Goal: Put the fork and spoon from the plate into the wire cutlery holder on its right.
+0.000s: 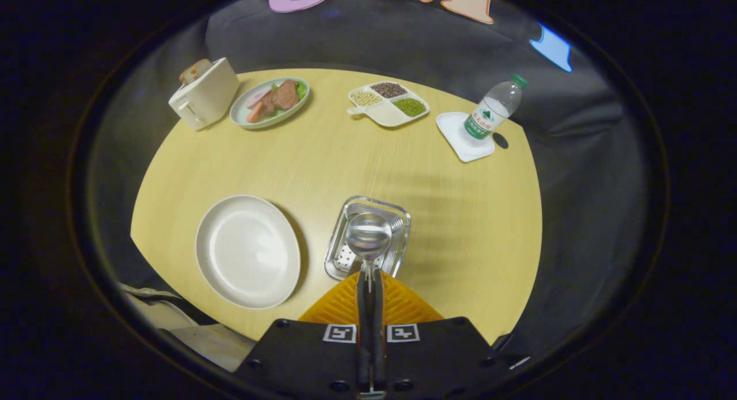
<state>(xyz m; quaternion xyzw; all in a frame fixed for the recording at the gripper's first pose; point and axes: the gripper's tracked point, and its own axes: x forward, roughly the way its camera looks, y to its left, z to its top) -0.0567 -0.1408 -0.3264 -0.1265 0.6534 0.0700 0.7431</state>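
Booth, cloth walls, laid dining table (460, 227)

1. Pale wood-grain table (460, 216), rounded far edge, lit evenly from above.
2. Dark grey cloth wall (403, 43) drapes behind and around the table, soft folds at right.
3. Small dark round hole (500, 140) in the tabletop near the far right edge.
4. Soft striped shadow (455, 216) falls across the table's right half.
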